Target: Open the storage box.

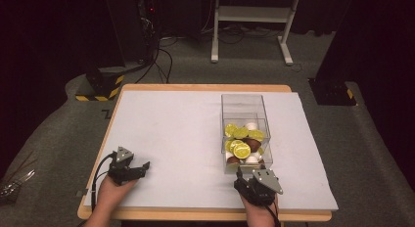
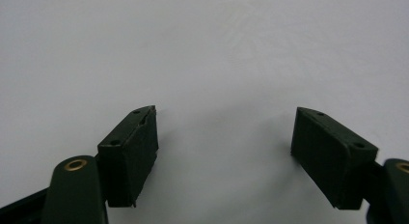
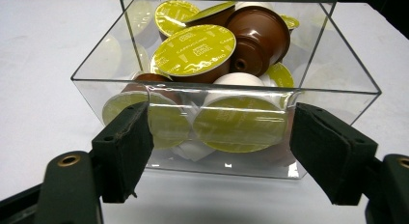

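Left claw point(image 1: 144, 165), high view: at the near-left of the desk point(image 1: 171, 119), held in the person's left hand point(image 1: 110, 192), well apart from the box. Left gripper view: both pads spread wide over bare white surface point(image 2: 202, 50), nothing between them.

Clear plastic box point(image 1: 244, 134), high view: right of centre on the desk, a long rectangular container with its long axis running from the near edge away toward the far edge. Its near half holds coffee capsules point(image 1: 242, 141); the far half looks bare. The right gripper view adds what the high view cannot resolve: the capsules have green foil lids point(image 3: 195, 50) with print, brown and white bodies, piled at mixed tilts, some lids pressed flat against the near wall.

Right claw point(image 1: 238, 174), high view: at the near short end of the box, held in the right hand point(image 1: 259, 212). Right gripper view: jaws spread, one pad point(image 3: 128, 147) either side of the box's near end point(image 3: 222, 132); whether the pads touch the wall cannot be told.
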The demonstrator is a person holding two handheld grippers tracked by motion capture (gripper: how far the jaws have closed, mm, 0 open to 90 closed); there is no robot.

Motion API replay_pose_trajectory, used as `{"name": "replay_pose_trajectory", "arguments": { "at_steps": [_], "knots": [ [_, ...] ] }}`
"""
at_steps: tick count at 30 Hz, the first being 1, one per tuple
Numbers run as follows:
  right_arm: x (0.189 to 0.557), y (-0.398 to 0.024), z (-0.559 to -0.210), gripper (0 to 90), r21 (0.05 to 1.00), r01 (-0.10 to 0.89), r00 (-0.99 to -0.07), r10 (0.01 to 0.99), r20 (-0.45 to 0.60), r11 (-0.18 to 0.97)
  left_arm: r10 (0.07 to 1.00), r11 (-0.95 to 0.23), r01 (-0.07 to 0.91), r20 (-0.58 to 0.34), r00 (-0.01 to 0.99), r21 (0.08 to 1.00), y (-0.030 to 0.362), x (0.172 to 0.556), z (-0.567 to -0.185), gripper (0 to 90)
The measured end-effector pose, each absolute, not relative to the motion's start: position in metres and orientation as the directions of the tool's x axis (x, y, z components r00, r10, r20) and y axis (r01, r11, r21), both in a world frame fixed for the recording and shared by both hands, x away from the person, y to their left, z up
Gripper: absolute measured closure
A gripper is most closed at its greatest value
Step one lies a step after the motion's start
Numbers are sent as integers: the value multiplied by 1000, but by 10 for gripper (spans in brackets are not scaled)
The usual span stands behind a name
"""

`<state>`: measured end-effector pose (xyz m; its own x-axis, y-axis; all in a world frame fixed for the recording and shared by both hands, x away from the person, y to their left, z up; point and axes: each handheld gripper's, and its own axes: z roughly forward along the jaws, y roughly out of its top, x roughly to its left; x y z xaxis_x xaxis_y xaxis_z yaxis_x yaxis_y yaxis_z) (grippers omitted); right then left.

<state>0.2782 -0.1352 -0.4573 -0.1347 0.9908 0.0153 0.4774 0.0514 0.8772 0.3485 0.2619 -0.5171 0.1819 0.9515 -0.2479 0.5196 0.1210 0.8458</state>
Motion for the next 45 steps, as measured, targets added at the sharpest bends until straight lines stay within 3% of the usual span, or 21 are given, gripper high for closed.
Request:
{"name": "replay_pose_trajectory", "arguments": {
  "at_steps": [16,32,45],
  "knots": [
    [274,-156,-435,265,907,422,-145,988,46,19,951,123,519,-249,181,846,262,348,-517,250],
    [308,-177,-422,366,917,398,-205,974,96,-7,951,125,519,-251,180,846,262,349,-517,250],
    [332,-169,-409,426,930,365,-260,964,49,51,951,123,519,-250,183,846,262,349,-517,250]
  ]
}}
